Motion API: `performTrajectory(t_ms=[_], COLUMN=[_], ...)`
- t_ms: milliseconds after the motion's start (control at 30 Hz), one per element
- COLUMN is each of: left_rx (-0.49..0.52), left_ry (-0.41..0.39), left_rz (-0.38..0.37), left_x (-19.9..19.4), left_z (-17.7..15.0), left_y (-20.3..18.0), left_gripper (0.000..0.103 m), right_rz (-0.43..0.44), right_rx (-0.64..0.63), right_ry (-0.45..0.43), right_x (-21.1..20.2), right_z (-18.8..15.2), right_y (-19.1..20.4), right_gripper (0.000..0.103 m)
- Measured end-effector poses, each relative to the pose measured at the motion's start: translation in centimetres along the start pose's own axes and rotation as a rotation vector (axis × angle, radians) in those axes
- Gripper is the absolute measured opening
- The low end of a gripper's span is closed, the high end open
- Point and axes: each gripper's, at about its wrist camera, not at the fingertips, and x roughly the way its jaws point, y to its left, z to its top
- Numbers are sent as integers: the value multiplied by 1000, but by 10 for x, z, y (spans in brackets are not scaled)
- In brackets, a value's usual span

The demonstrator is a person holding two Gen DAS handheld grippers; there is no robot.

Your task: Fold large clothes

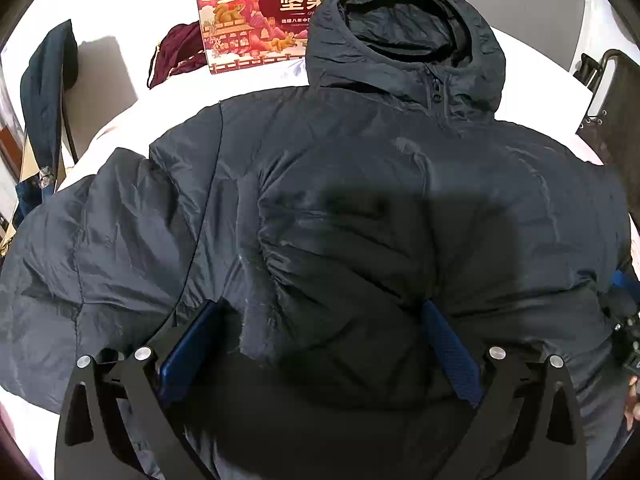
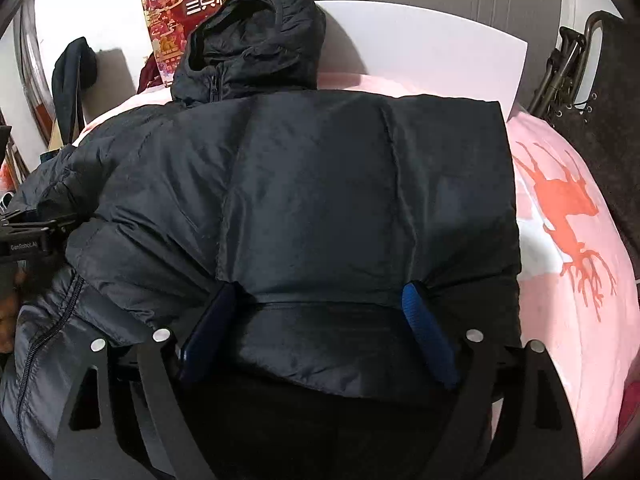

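Observation:
A dark navy hooded puffer jacket (image 1: pixel 360 200) lies front up on the bed, hood (image 1: pixel 404 36) at the far end, zip closed at the collar. Its left sleeve (image 1: pixel 80 248) spreads out to the left. In the right wrist view the jacket's right side (image 2: pixel 360 200) is folded over the body, leaving a straight edge. My left gripper (image 1: pixel 320 316) is open wide, its blue fingertips pressed into the chest fabric. My right gripper (image 2: pixel 320 300) is also open wide, with its tips pushed into the folded panel's near hem. Each gripper shows at the edge of the other's view.
A pink blanket (image 2: pixel 568 216) with an orange deer print covers the bed. A red printed gift box (image 1: pixel 256 12) and a maroon cloth (image 1: pixel 176 52) sit beyond the hood. A dark garment (image 1: pixel 48 80) hangs at the left; a dark bag (image 2: pixel 600 120) stands at the right.

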Motion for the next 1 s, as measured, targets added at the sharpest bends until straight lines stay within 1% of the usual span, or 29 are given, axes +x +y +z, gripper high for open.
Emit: performTrajectory(t_ms=[67,200,267,367,400,433,467,533,567,633,733,800,933,1000], left_rx=[-12,-52,-85,-161,-201,-234,-266,-379,-422,-555,-708,-774,-863,-893], left_ry=[-1,-27,-59,-148,-184,-203,-216,-239,-242,-241,-234,-233,-192,-215], left_rz=[-16,-51,-51,-39,-33,-27,-21,-18,-25,-58,-103,-136,-162,-184], left_x=[0,-6,-16,-42,-56,-64,-70,-85,-90,-96,-99,-98,-87,-89], left_z=[0,-3,-6,-16,-23,-28,-33,-48,-54,-74,-94,-104,-110,-112], left_y=[3,13,21,47,61,72,83,118,132,169,210,227,250,259], left_gripper=[100,100,100,100,100,100,100,100,100,100,99,99,99,99], right_rz=[22,27,36,48,48,47,42,35,36,43,47,49,61,64], right_rx=[14,15,22,37,41,47,58,86,96,126,162,179,220,243], right_ry=[1,-3,-10,-22,-32,-45,-75,-161,-194,-278,-336,-339,-291,-273], right_x=[0,-1,-4,-7,-9,-11,-17,-35,-42,-62,-79,-83,-76,-71], right_z=[0,0,-2,-2,-2,-2,-3,-6,-7,-13,-22,-26,-34,-34], right_y=[-5,-8,-7,-10,-10,-11,-12,-16,-18,-23,-29,-32,-38,-41], right_gripper=[85,87,88,88,88,88,88,88,88,88,88,88,88,88])
